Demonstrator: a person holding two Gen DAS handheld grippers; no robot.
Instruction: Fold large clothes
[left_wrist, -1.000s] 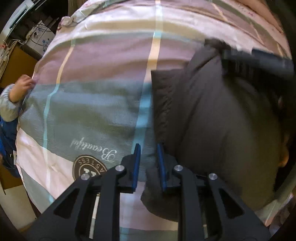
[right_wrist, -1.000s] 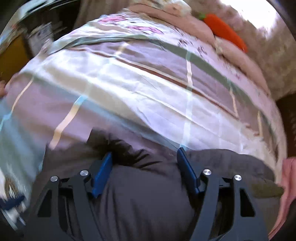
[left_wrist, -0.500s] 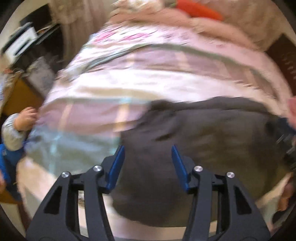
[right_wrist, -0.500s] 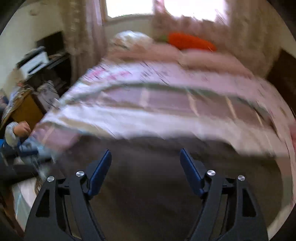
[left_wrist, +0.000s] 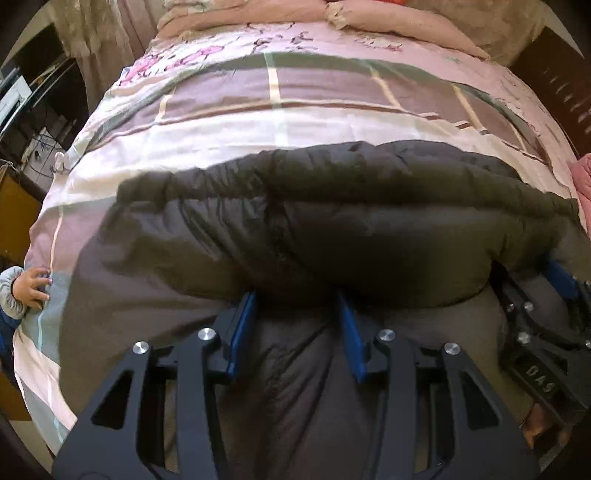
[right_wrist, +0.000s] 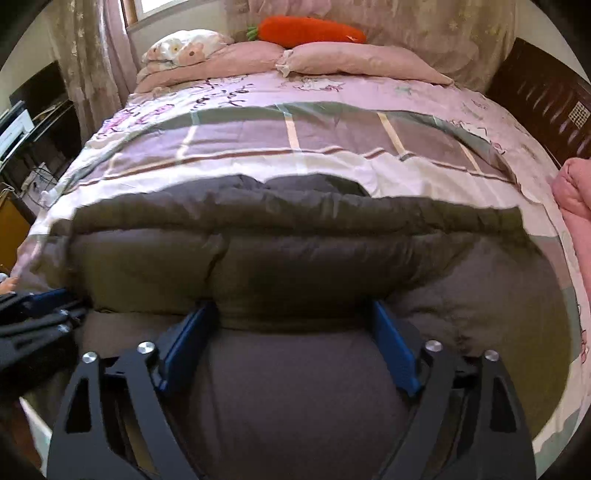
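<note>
left wrist view is showing a dark grey padded jacket (left_wrist: 332, 229) lying across the near part of a bed, on a checked bedspread (left_wrist: 280, 122) in lilac, cream and green. the upper layer of the jacket is lying folded over the lower layer, its rounded fold edge facing the cameras. the left gripper (left_wrist: 295, 317) is sitting with its jaws apart, holding nothing; its blue pads (left_wrist: 242, 325) are lying on the lower layer with their tips right at the fold edge, and whether they are tucking under it cannot be told. at the right edge of this view the right gripper (left_wrist: 546, 295) is showing, low against the same jacket.

right wrist view is showing the jacket (right_wrist: 295, 258) from slightly further right, with the right gripper (right_wrist: 291, 332) spread wide and gripping nothing, its pads (right_wrist: 188, 339) framing a broad stretch of the fold edge. the left gripper (right_wrist: 40, 310) is appearing at the left margin, blurred. a small hand (left_wrist: 35, 286) in a grey cuff is resting on the bedspread edge at the far left, well apart from the jacket. pink pillows (right_wrist: 332, 59) are lying at the head of the bed, and an orange carrot-shaped cushion (right_wrist: 310, 31) is lying on top of them. a pink blanket (right_wrist: 576, 199) is bunching at the right side.
</note>
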